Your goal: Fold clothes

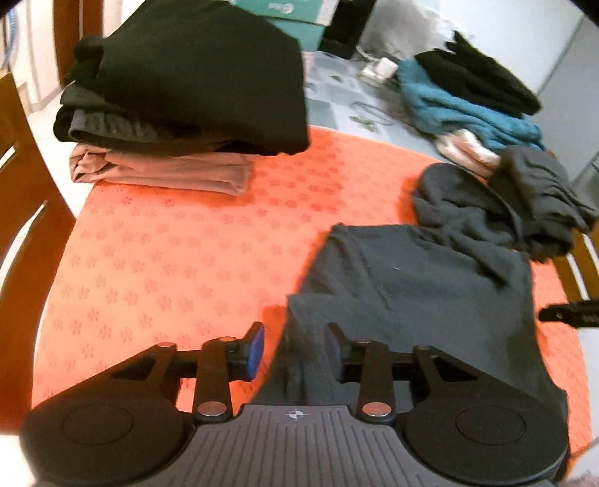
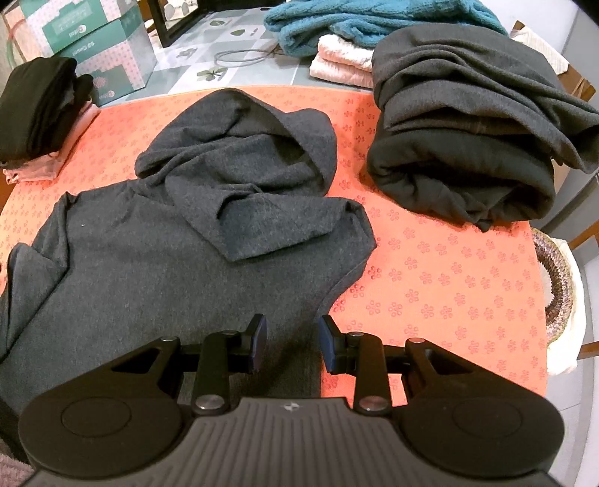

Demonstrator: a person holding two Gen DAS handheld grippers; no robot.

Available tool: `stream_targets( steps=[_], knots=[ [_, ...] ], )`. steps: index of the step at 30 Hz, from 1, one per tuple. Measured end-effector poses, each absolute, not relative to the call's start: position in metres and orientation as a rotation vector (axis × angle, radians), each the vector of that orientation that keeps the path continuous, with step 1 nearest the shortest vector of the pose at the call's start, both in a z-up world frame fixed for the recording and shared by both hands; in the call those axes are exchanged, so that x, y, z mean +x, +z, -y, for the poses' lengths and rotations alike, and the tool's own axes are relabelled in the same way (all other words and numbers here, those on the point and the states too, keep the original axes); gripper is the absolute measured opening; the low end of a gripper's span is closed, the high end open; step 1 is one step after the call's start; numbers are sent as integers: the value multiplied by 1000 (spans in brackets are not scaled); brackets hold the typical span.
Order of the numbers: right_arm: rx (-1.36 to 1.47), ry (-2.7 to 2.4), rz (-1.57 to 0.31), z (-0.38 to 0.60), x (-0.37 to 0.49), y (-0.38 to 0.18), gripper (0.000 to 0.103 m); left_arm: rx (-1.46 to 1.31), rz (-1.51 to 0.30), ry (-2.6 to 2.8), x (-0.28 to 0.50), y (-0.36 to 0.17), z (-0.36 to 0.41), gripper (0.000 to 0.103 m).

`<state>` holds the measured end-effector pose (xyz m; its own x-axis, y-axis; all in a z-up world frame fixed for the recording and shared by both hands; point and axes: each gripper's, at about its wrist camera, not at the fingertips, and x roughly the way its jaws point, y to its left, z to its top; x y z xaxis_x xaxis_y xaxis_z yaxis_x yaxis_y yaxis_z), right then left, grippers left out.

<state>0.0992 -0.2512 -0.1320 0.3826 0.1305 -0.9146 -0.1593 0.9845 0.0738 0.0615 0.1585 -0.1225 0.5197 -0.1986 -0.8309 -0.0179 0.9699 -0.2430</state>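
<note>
A dark grey hooded top (image 2: 168,254) lies spread on the orange table mat (image 2: 449,269), its hood (image 2: 243,150) crumpled at the far end. My right gripper (image 2: 292,344) is open low over the top's near right edge, with cloth lying between its blue-padded fingers. In the left wrist view the same grey top (image 1: 411,292) lies to the right. My left gripper (image 1: 294,348) is open astride its left edge, and a ridge of fabric lies between the fingers.
A folded stack of black clothes on a pink piece (image 1: 187,82) sits at the far left of the mat. A loose dark pile (image 2: 468,142), a teal knit (image 2: 374,18) and boxes (image 2: 93,37) lie beyond. A wooden chair (image 1: 22,187) stands left and a woven basket (image 2: 558,277) right.
</note>
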Motion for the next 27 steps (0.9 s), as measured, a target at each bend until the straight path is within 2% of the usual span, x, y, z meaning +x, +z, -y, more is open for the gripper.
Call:
stream_targets(
  steps=[5,6,7,8,19,27],
  knots=[
    [-32,184,-1154,251,100,-130,38,-255,-1068,-91,76,-141,-154,40],
    [-32,182,-1152,252,100,-129,38,-259,-1076,-95,77,-142,-155,28],
    [-32,180,-1150,252,100,-129,38,-263,-1084,-99,78,-143,-155,9],
    [-32,178,-1148,253,101,-128,38,-256,-1073,-91,77,-140,-157,5],
    [-29,154,-1125,257,105,-122,38,-60,-873,192,89,-89,-209,4],
    [-62,141,-1081,255,139,-116,38,-113,-898,401,107,-99,-262,7]
  ],
)
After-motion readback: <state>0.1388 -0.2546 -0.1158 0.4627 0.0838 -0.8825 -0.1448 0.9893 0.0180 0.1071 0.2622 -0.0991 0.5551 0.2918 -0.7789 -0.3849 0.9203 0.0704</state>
